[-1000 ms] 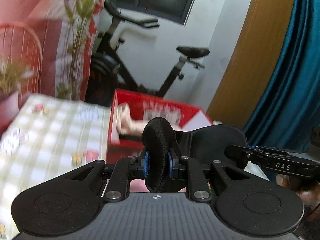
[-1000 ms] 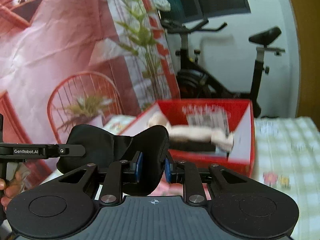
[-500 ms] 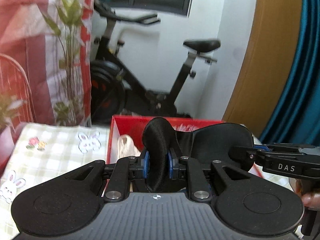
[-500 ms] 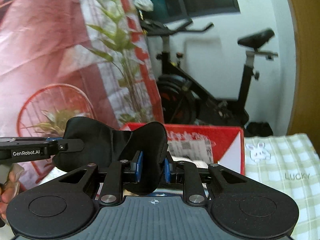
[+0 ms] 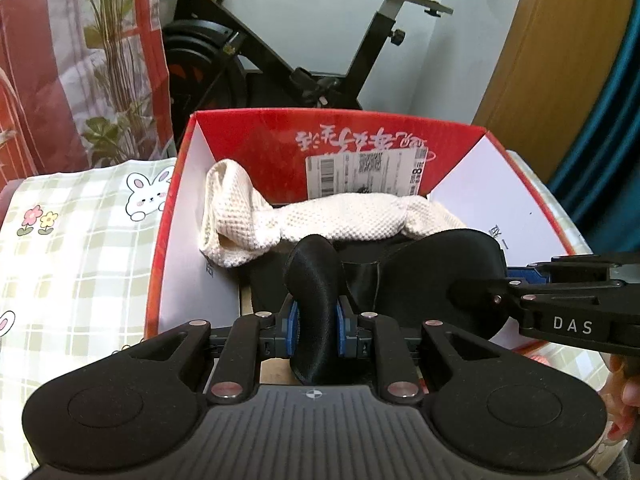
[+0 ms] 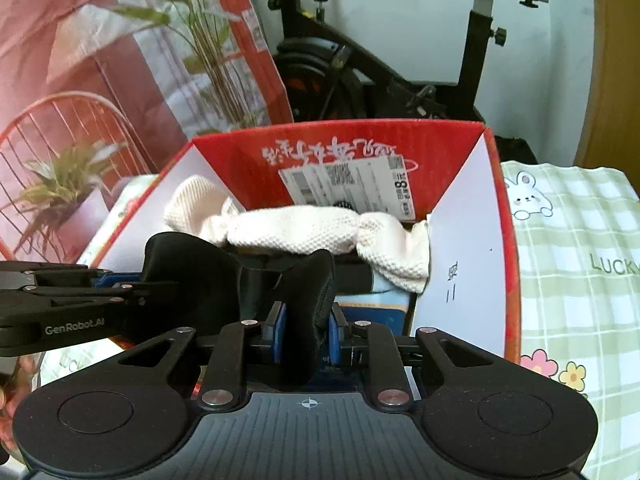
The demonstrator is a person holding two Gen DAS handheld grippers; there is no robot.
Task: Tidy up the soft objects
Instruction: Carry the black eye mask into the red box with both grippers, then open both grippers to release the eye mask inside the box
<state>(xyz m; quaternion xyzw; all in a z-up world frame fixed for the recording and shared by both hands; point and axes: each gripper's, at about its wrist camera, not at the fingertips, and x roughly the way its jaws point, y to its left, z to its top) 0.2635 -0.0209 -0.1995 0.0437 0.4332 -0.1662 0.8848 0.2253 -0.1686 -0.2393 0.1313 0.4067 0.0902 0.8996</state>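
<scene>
Left claw (image 5: 314,326): matte black body with a ribbed grey-black top plate and a small white crosshair mark at centre. Two round raised discs flank it. Linkage arms carry silver screw heads; blue pads (image 5: 293,326) line the inner faces. Right claw (image 6: 306,332): same build, same blue pads (image 6: 280,332). Side lettering reads "DAS" on the right claw, "GenRobot.AI" on the left.

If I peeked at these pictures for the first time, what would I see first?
First you'd see the black eye mask, stretched between the left gripper and the right gripper, each pinching one end. Just behind it stands an open red box with a cream knitted towel lying across the inside. The box sits on a checked cloth with bunnies, and an exercise bike stands behind.
</scene>
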